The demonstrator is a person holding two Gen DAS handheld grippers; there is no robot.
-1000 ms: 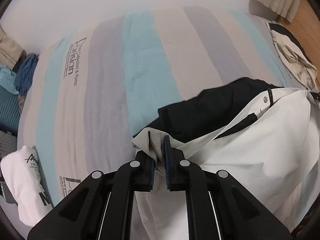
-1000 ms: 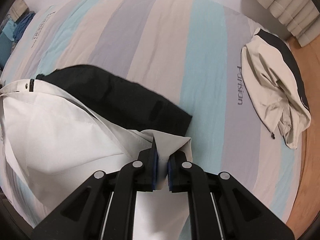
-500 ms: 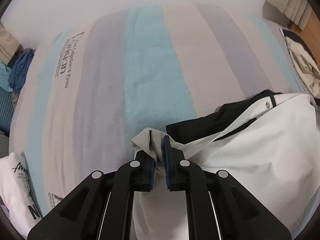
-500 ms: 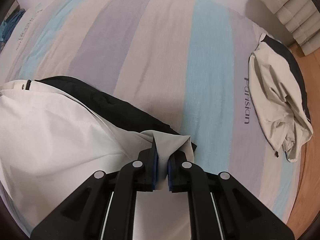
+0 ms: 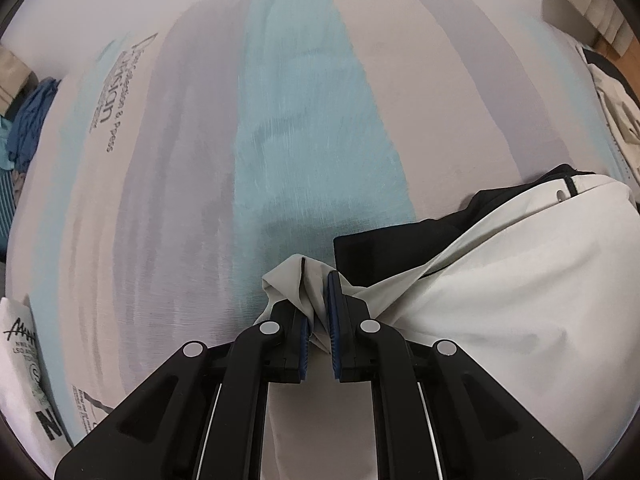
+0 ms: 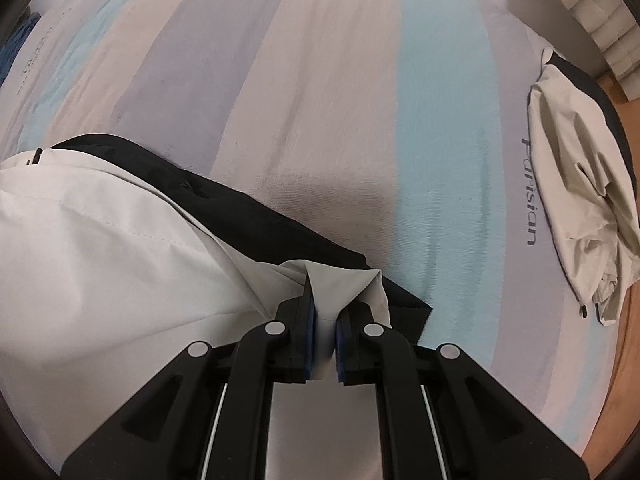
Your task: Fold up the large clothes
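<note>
White-and-black jacket (image 5: 500,320) lies on striped bed (image 5: 312,140), each near corner pinched: left hand-held gripper (image 5: 318,312) and right hand-held gripper (image 6: 324,316) both clamped on fabric. Mid-fold, likely. Next: carry the edge toward 12 o'clock, lay flat, release evenly.

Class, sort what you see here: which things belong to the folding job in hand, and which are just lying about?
In the job:
- white and black jacket
- left tongs, shut on it
- right tongs, shut on it
- striped bedspread under it

Lying about:
- crumpled cream jacket
- printed white shirt
- blue clothes
</note>
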